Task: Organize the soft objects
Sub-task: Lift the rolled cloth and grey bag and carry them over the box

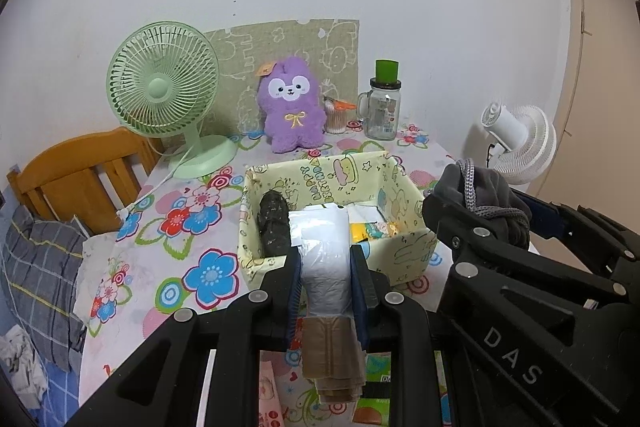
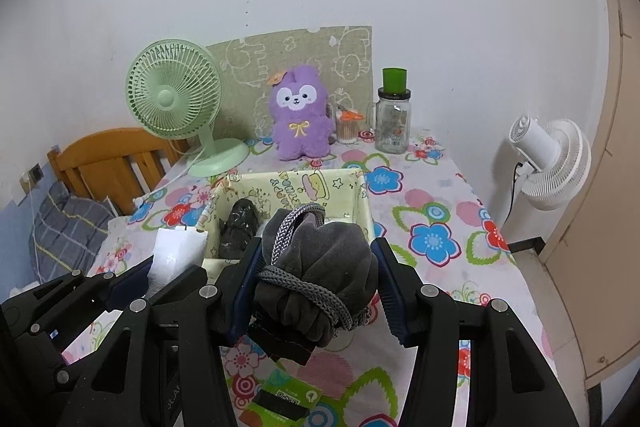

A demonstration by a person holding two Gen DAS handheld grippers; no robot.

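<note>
My left gripper (image 1: 325, 259) is shut on a roll of white plastic bags (image 1: 324, 267) with a brown paper end, held over the near edge of the yellow cartoon-print box (image 1: 412, 251). The box holds a dark rolled bundle (image 1: 274, 227) and some flat packets. My right gripper (image 2: 318, 259) is shut on a grey cloth pouch (image 2: 320, 275) tied with a grey cord, held just in front of the box (image 2: 360, 187). The pouch also shows in the left wrist view (image 1: 488, 195). A purple plush toy (image 1: 291, 107) sits at the back of the table.
A green desk fan (image 1: 164, 83) stands at the back left with its cord trailing. A glass jar with a green lid (image 1: 383, 107) and a cotton-swab cup (image 1: 335, 115) stand at the back right. A white fan (image 2: 552, 159) is right of the table. A wooden bed frame (image 1: 80, 175) is left.
</note>
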